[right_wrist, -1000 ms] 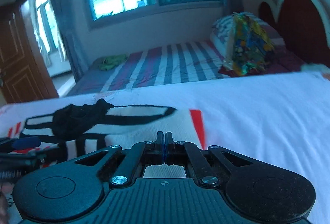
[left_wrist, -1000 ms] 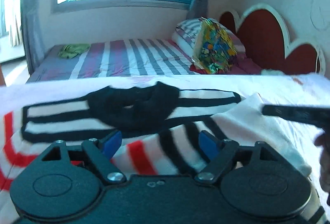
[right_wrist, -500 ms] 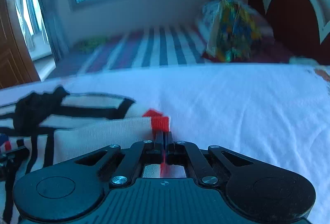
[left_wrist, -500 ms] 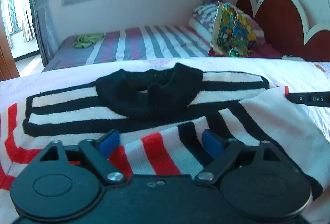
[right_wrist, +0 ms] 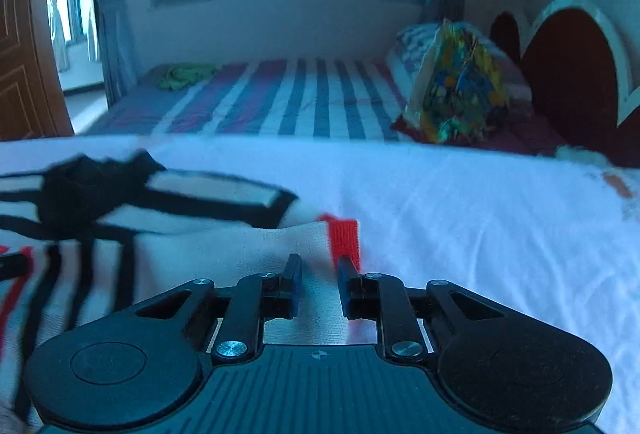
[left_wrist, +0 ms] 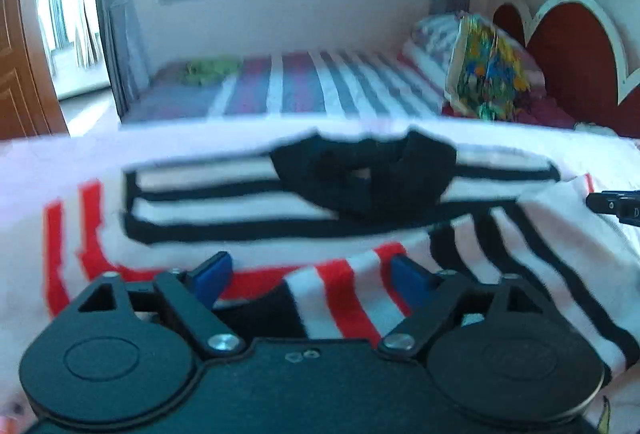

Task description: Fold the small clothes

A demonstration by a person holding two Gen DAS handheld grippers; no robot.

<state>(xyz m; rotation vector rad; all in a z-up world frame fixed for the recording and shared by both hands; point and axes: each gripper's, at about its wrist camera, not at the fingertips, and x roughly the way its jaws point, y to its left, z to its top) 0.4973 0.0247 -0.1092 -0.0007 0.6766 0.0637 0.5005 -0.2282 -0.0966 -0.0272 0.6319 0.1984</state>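
Note:
A small white sweater [left_wrist: 224, 202] with black and red stripes and a black collar [left_wrist: 368, 174] lies flat on a white sheet [right_wrist: 460, 214]. One sleeve [left_wrist: 520, 258] is folded across its front. My left gripper [left_wrist: 312, 278] is open, low over the folded red-striped sleeve end. My right gripper [right_wrist: 318, 278] is open, its fingers either side of the sleeve fabric by the red cuff [right_wrist: 345, 234]. The sweater's collar also shows in the right wrist view [right_wrist: 76, 190]. The right gripper's tip shows at the right edge of the left wrist view [left_wrist: 616, 208].
Behind the white sheet is a bed with a striped cover [right_wrist: 288, 102], a green cloth [right_wrist: 186, 74] at its far left, pillows and a colourful bag [right_wrist: 456, 90] by a red headboard [right_wrist: 572, 74]. A wooden door [right_wrist: 24, 74] stands at left.
My right gripper has opened and let go of the sleeve cuff, which now lies on the sweater. My left gripper stays open over the sleeve end.

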